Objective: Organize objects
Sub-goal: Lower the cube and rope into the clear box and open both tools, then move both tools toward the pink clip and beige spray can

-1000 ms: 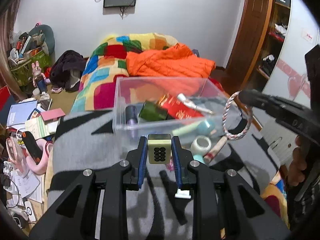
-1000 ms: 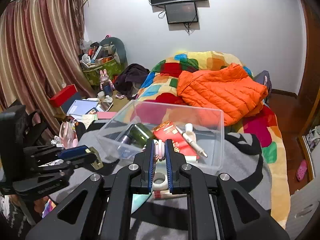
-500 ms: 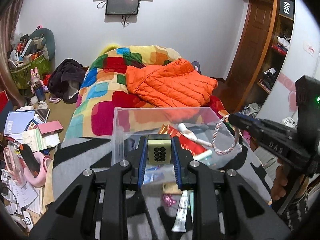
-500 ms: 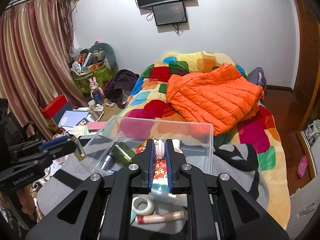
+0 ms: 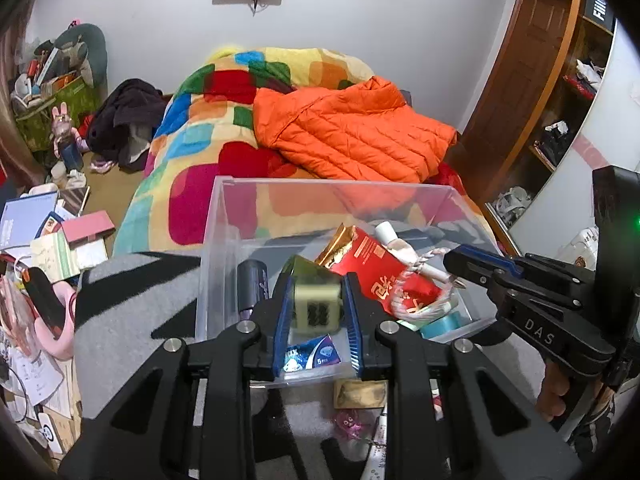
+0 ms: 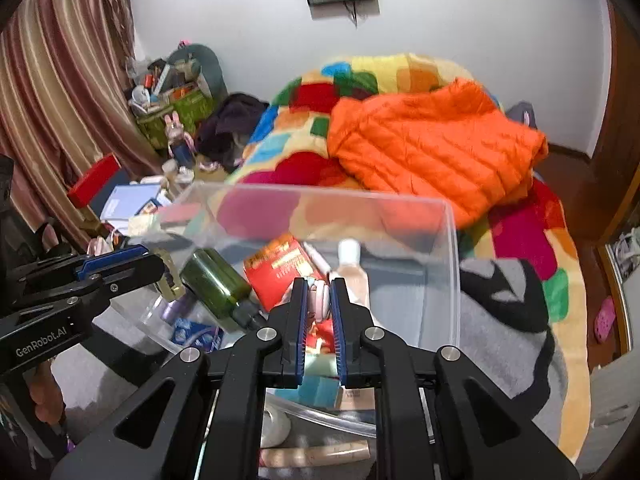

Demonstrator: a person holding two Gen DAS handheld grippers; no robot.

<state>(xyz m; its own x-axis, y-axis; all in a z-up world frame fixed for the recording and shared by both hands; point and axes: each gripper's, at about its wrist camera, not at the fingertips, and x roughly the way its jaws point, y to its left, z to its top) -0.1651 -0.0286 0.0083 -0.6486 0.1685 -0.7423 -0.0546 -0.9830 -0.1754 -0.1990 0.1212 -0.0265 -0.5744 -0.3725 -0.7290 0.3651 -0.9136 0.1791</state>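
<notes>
We hold both grippers over the clear bin (image 5: 218, 236); our left gripper (image 5: 317, 312) clamps a mahjong tile (image 5: 316, 307) (face blurred); our right gripper (image 6: 319, 307), at three o'clock, pinches a twisted cord bracelet (image 5: 416, 307) above the red packet (image 5: 376, 270).

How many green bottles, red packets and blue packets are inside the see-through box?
Inside the clear plastic box:
Dark green plastic bottle: 1
Red foil packet with gold edge: 1
Small blue tissue packet: 1
Total: 3
</notes>
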